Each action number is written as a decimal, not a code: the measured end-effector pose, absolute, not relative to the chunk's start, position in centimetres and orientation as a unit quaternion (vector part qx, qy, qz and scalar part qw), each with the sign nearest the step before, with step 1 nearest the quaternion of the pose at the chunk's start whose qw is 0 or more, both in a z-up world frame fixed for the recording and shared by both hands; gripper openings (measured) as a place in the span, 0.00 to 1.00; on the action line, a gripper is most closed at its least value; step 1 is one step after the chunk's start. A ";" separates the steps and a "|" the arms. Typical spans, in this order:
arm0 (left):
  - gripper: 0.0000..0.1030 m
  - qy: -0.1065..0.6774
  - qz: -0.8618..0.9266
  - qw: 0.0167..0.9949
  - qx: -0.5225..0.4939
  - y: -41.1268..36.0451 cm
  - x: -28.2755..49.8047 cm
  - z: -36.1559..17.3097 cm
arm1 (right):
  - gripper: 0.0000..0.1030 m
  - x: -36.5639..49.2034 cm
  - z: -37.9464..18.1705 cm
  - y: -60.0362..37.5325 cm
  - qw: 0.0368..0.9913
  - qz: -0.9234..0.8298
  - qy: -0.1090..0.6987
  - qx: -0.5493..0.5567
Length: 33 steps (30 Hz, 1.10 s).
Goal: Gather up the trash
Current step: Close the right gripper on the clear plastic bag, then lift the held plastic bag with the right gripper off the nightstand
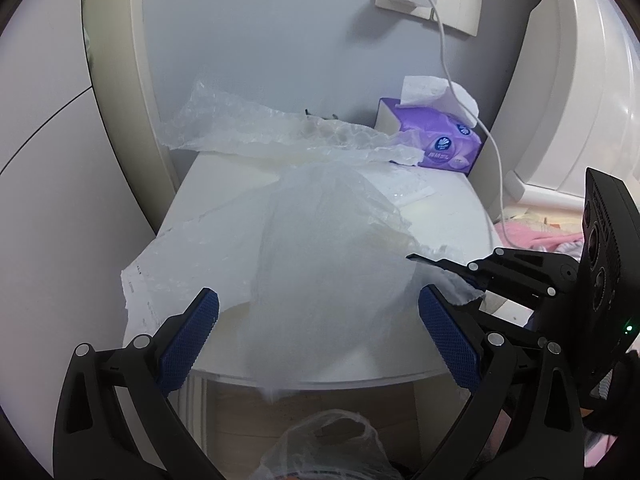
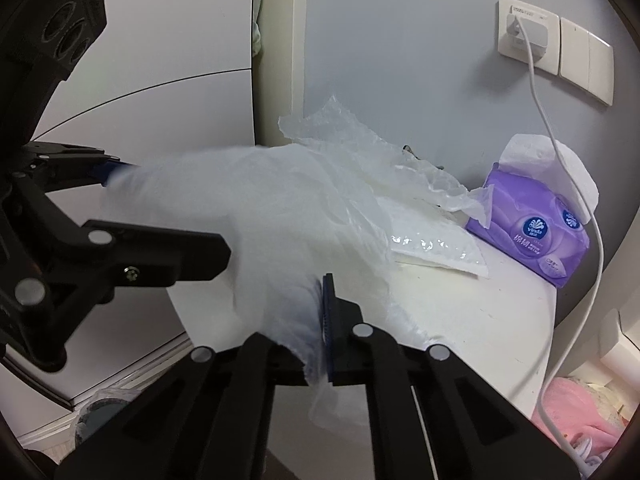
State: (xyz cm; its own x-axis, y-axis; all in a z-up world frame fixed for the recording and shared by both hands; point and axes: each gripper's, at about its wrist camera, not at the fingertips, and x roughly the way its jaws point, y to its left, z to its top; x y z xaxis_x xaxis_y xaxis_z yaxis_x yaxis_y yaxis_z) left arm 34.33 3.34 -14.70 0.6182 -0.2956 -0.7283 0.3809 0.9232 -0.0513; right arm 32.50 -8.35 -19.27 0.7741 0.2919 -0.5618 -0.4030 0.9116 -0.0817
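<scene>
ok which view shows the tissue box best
The right wrist view: the tissue box sits large there, logo readable, a tissue sticking out on top. The left wrist view shows it smaller and farther back, behind crumpled plastic.

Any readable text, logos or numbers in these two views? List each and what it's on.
"Vinda": round blue logo on the purple tissue pack, right wrist view.
Chinese characters under that logo: too blurred to read.
Small oval print near the pack's lower corner: unreadable.
Print on the wall socket, top strip: too small.
Dark marks along the edge of the bubble wrap sheet, left wrist view: illegible.
</scene>
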 end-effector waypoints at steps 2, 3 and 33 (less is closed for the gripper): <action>0.94 0.392 -0.187 0.899 0.058 3.1 33.8 -14.2 | 0.04 32.1 -18.8 -8.6 0.937 0.184 0.278 -0.101; 0.94 0.390 -0.186 0.900 0.059 3.0 33.5 -13.9 | 0.04 31.8 -18.6 -8.7 0.938 0.184 0.276 -0.101; 0.94 0.345 -0.131 0.929 0.022 5.5 20.6 -8.0 | 0.04 21.3 -13.6 -7.5 0.932 0.235 0.251 -0.117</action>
